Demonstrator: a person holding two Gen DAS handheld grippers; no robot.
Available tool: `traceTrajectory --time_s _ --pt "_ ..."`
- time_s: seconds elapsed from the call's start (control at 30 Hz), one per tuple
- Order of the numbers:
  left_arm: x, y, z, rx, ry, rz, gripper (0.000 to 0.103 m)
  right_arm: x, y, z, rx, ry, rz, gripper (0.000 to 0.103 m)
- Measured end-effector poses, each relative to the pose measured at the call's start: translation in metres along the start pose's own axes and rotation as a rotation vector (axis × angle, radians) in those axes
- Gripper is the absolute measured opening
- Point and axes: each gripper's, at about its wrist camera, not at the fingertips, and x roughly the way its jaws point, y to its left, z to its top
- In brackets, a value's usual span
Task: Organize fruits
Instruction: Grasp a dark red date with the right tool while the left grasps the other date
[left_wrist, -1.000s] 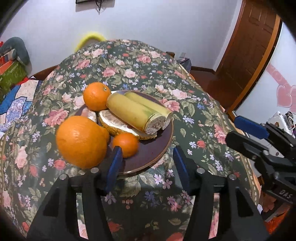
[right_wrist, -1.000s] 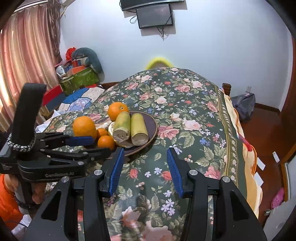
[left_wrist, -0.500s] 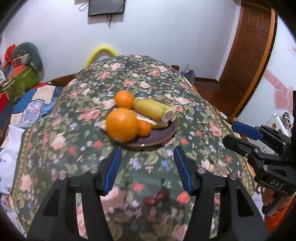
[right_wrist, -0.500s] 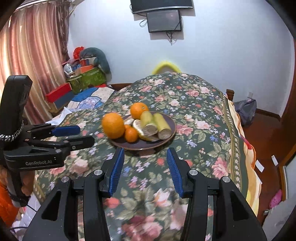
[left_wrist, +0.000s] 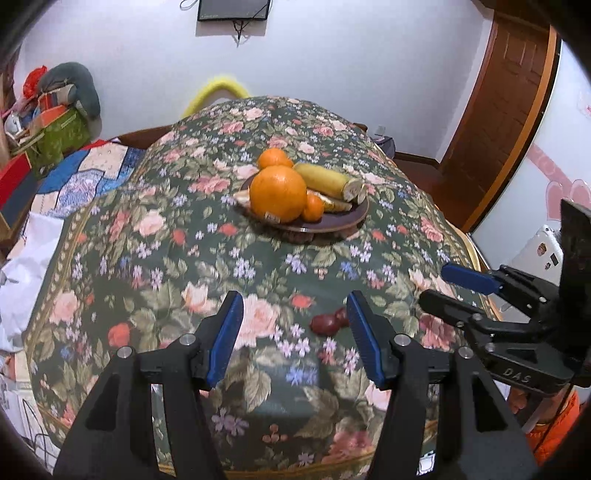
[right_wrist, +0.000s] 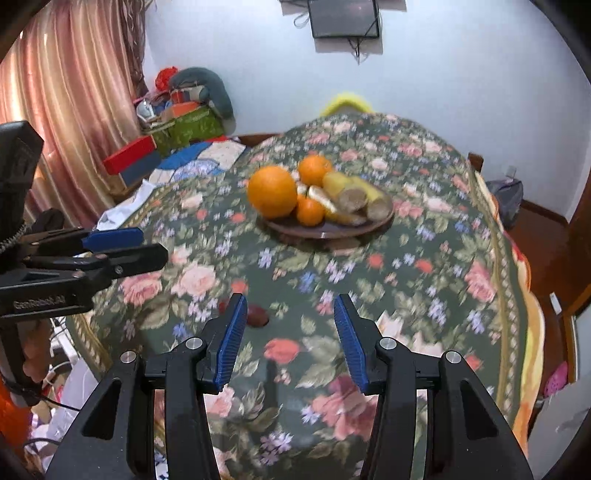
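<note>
A brown plate (left_wrist: 334, 224) sits far back on the desk (left_wrist: 155, 266), which has a flowery cloth over it. On the plate are a big orange (left_wrist: 277, 194), a small orange (left_wrist: 314, 207) touching it in front, another orange (left_wrist: 272, 158) behind, two cut yellow pieces (left_wrist: 328, 179) and a pale slice (left_wrist: 334, 203). Two dark red fruits (left_wrist: 328, 322) lie alone on the cloth near the front, well apart from the plate. The left hand-held gripper (left_wrist: 293, 332) hangs above the cloth with its blue fingers (left_wrist: 227, 334) wide apart and nothing between them. The right hand-held gripper (right_wrist: 288, 336) is apart too and holds nothing, with a red fruit just beside its left finger
</note>
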Motion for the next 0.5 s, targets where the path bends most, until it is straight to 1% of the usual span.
traceTrajectory --time_s 0.3,0.4,0.5 --pt "0.024 0.009 -0.02 -0.005 0.069 -0.011 0.058 0.032 0.01 -0.013 0.003 0.092 0.01 0.046" --pt "0.029 0.013 -0.023 -0.009 0.081 -0.013 0.058 0.045 0.011 -0.013 0.015 0.117 0.039 0.046" --pt "0.033 0.017 -0.026 -0.016 0.087 -0.012 0.058 0.059 0.015 -0.012 0.0 0.144 0.056 0.045"
